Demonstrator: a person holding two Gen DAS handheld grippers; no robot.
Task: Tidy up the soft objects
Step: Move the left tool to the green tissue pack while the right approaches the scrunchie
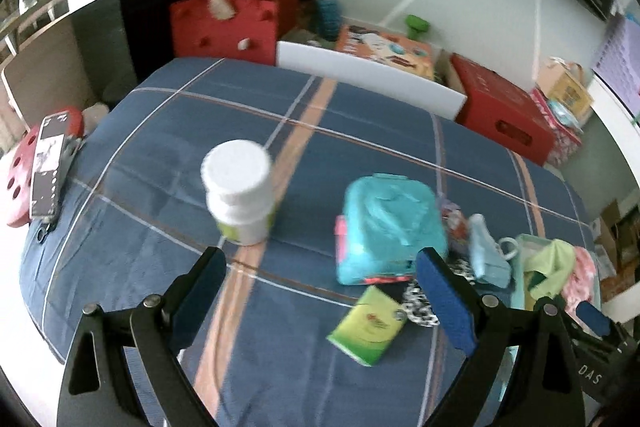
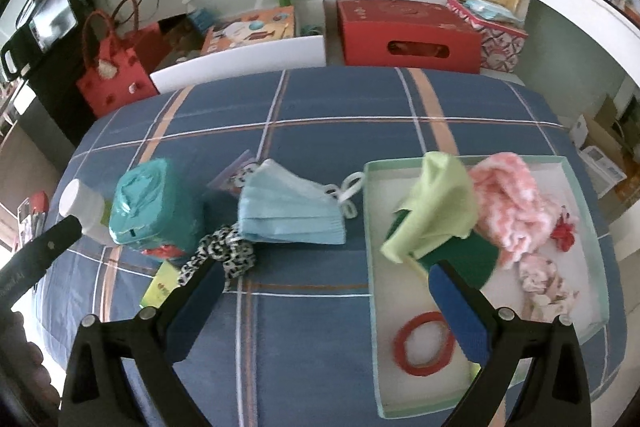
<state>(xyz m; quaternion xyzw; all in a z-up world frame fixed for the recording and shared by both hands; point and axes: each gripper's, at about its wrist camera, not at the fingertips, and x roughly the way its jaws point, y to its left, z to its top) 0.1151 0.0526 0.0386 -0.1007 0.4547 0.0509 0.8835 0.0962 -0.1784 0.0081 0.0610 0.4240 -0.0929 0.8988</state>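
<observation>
My right gripper is open and empty, hovering over the blue checked bedcover beside a shallow pale-green tray. In the tray lie a light green cloth over a dark green piece, a pink fluffy item, a floral scrunchie, a red bow and a red ring. Left of the tray lie a blue face mask, a leopard scrunchie and a teal wipes pack. My left gripper is open and empty, just short of the wipes pack and a green tissue pack.
A white bottle stands upright left of the wipes pack. A red stapler-like tool lies at the bed's left edge. Behind the bed are a red bag, a white board and a red box.
</observation>
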